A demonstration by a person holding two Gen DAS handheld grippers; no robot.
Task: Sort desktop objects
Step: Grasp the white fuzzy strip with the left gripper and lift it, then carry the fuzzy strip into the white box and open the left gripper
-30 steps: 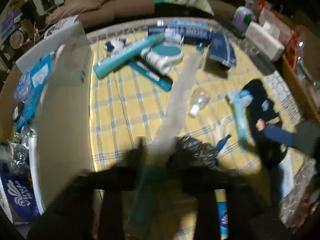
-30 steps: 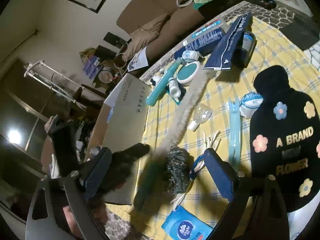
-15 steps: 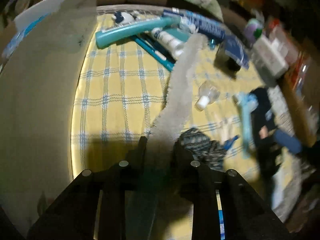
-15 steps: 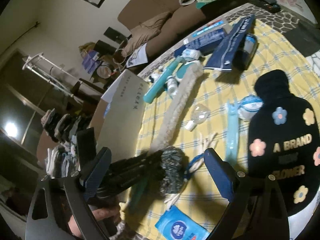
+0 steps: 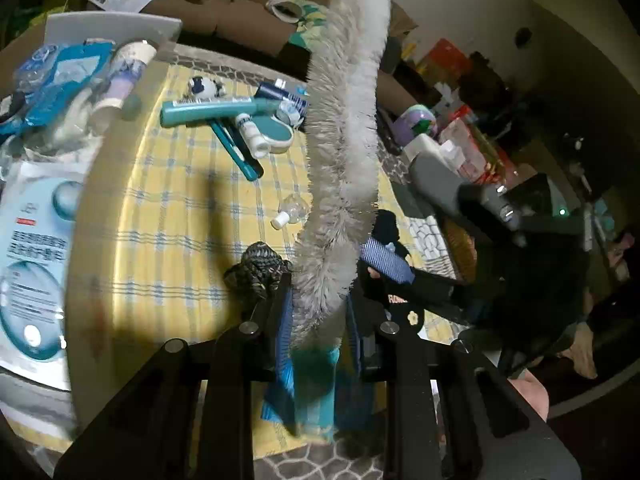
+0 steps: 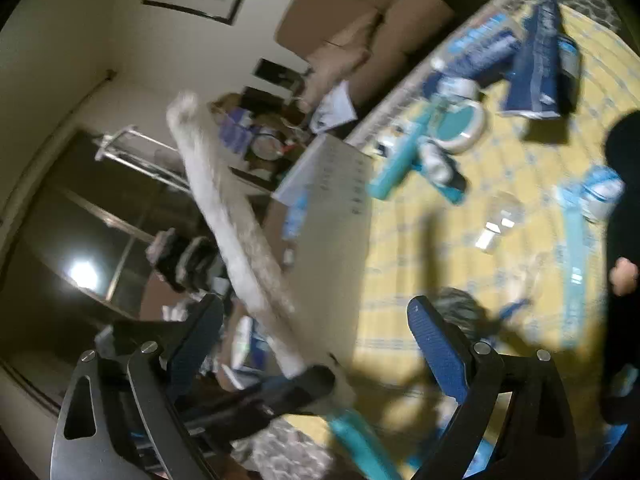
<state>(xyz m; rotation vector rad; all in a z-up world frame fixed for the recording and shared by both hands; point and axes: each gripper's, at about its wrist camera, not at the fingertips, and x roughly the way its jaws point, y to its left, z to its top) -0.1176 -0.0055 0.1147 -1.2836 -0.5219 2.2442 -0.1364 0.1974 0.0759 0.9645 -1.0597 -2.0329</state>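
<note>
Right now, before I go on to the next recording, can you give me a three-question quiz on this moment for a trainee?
1. True or false: the left gripper is shut on the long grey-white bristle brush with a teal handle.
2. The right gripper is: A) open and holding nothing, B) shut on a tube, C) shut on the brush.
3. Fill in: the small clear bottle with a white cap lies on the yellow checked ____.

Key: 1 true; 2 A; 3 tablecloth.
</note>
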